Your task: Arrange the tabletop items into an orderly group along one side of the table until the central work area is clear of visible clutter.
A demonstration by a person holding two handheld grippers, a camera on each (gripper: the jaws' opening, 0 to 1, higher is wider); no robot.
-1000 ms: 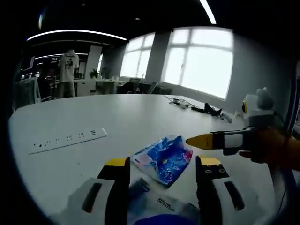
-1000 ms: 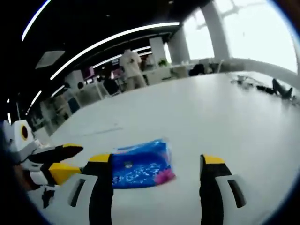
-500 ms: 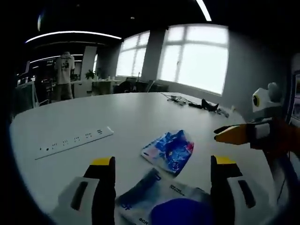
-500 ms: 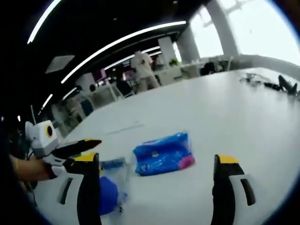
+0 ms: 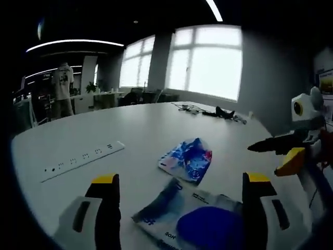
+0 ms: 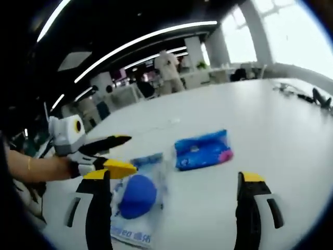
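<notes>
Both my claws hang wide open, empty.
Clear packet (image 5: 200, 224) near my left claw (image 5: 182, 182) — blue pack (image 6: 203, 150) beyond my right claw (image 6: 174, 179).

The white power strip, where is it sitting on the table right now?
In the left gripper view the white power strip lies flat on the white table, toward the left, apart from the blue patterned packet to its right.

Your views are dim; big bright windows (image 5: 205, 62) blow out, ceiling light strips (image 6: 145, 39) glare, and fisheye edges blur.
</notes>
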